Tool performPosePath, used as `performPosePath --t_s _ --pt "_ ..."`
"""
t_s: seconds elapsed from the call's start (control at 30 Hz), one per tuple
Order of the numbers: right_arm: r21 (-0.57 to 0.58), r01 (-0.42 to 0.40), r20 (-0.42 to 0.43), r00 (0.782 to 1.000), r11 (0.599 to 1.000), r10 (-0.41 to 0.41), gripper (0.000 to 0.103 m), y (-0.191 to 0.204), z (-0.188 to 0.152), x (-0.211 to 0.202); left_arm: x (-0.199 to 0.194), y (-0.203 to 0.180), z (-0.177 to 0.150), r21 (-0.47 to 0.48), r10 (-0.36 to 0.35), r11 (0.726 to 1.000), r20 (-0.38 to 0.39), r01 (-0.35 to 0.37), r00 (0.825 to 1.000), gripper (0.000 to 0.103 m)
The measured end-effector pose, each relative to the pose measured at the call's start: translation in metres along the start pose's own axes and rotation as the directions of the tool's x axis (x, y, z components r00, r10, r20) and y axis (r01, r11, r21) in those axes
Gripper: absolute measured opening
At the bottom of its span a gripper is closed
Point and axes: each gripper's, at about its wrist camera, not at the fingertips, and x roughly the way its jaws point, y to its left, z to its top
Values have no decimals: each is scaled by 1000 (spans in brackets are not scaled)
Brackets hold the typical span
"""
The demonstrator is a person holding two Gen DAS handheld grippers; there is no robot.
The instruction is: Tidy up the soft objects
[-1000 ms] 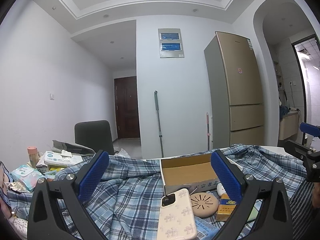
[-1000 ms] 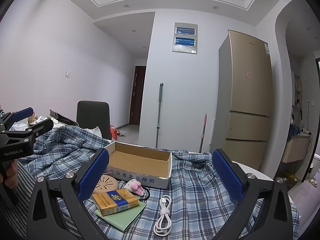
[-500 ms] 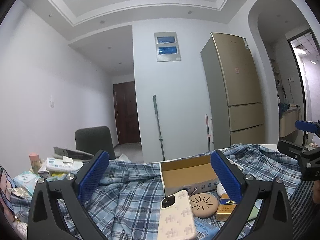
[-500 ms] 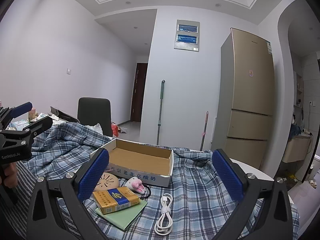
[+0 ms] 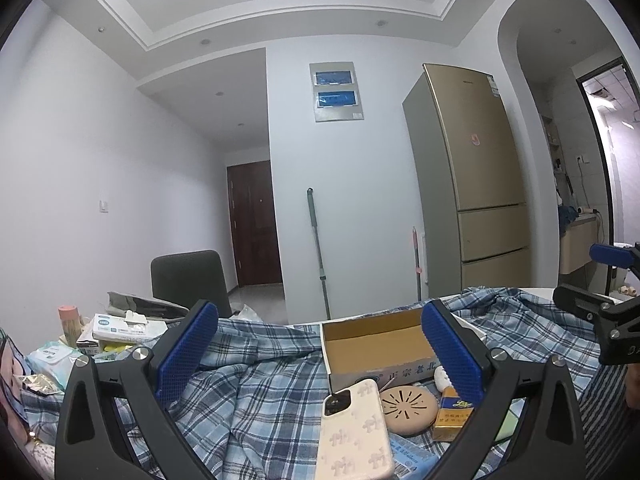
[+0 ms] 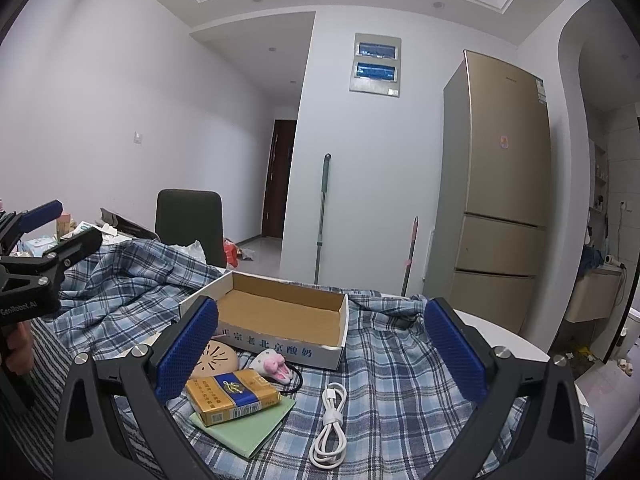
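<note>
A blue plaid cloth (image 5: 260, 392) lies rumpled over the table; it also shows in the right wrist view (image 6: 384, 364). An open, empty cardboard box (image 6: 280, 314) sits on it, also seen in the left wrist view (image 5: 376, 344). In front of the box lie a small pink-and-white plush toy (image 6: 274, 364), a round beige disc (image 5: 408, 404), a yellow-blue pack (image 6: 232, 396) on a green pad (image 6: 256, 428), and a white cable (image 6: 330, 420). My left gripper (image 5: 320, 354) is open and empty above the cloth. My right gripper (image 6: 320, 354) is open and empty.
A white phone (image 5: 356, 432) lies near the left gripper. Tissue packs and a pink tube (image 5: 70, 320) clutter the table's left end. A dark chair (image 6: 190, 224) stands behind the table. A gold fridge (image 6: 500, 200) and mop (image 6: 322, 216) stand by the far wall.
Both cameras have tilted upward a little, so more ceiling shows and the table sits lower in view. Both grippers stay open and empty. Nothing on the table has moved.
</note>
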Motion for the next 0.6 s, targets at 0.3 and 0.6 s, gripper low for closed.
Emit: performPosePath --t_s 0.3,0.6 --pt "14 6 0 1000 1000 -6 103 -4 0 1 2 0 -2 -5 3 1000 -3 -3 1000 103" --pt "7 15 -36 999 1000 -15 103 -2 0 7 5 1 -3 -4 -1 1000 -26 1 1000 103"
